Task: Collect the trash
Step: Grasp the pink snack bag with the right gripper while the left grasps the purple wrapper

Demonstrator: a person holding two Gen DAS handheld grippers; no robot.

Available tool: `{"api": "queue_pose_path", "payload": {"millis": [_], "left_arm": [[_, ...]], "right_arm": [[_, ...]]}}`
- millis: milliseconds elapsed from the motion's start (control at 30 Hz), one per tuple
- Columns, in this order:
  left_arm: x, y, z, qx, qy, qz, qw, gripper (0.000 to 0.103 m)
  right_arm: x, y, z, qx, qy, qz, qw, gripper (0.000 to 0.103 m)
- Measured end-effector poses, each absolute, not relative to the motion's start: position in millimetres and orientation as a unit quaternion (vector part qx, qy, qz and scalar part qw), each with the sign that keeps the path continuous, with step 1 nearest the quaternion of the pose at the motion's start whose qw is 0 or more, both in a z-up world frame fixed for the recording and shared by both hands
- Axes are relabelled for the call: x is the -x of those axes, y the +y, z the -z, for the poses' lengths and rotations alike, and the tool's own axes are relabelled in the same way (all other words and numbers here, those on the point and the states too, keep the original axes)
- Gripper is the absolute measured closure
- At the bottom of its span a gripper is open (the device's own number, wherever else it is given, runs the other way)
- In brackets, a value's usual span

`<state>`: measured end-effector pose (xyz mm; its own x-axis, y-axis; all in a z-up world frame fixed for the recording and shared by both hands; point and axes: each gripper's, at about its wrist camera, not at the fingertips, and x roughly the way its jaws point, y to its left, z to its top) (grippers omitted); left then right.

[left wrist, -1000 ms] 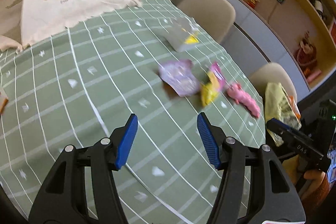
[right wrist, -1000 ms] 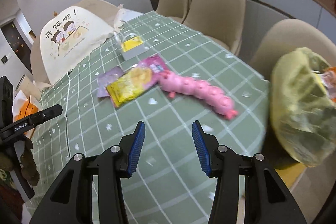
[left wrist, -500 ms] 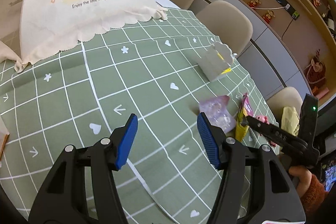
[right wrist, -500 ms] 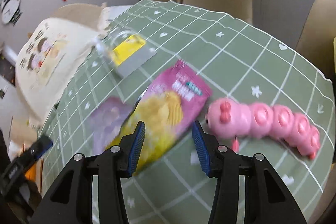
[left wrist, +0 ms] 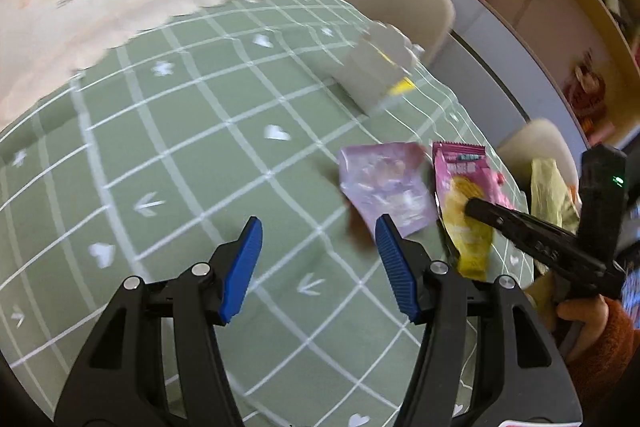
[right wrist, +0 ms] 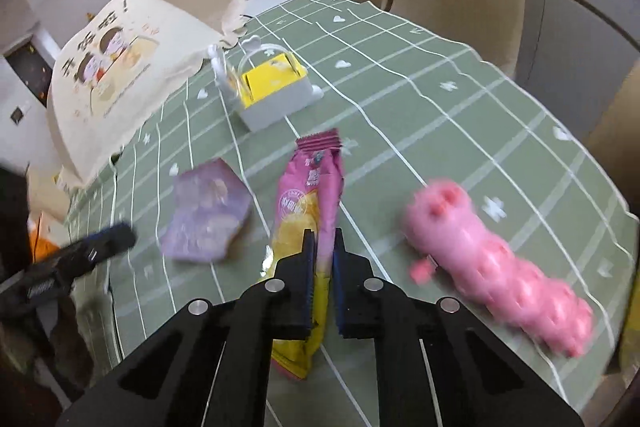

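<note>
Right gripper (right wrist: 322,251): clamped on pink-and-yellow snack packet (right wrist: 308,203). Left gripper (left wrist: 318,247): held apart, nothing gripped, purple wrapper (left wrist: 386,187) just beside. Counter (left wrist: 180,147): green-checked cloth.

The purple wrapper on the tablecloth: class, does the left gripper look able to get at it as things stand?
Probably yes. The left gripper is open, the purple wrapper lies just past its right fingertip, and only bare tablecloth lies around it.

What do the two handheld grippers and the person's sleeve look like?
Both the left gripper and right gripper are black plastic frames with triangular cut-outs, silver pivot bolts and ribbed blue finger pads. The right unit carries a green status light. The sleeve is rust-orange knit.
</note>
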<state>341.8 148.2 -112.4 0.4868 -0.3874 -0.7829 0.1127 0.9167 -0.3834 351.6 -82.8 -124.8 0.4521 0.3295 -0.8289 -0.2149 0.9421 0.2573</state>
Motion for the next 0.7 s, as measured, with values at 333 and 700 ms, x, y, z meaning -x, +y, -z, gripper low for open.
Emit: {"api": "queue_pose_path", "payload": {"millis": [333,700], "left_arm": [[-373.4,108.8,113.9,0.093,0.476,0.157,0.860,0.047],[-352.8,82.0,113.6,0.087,0.499,0.198,0.839,0.047]], "right_arm": [[-294.9,-136.6,124.6,-0.076,0.504,-0.122,0.852,0.094],[-284.6,-148.9,132.2,-0.093,0.513,-0.109,0.846,0.094]]}}
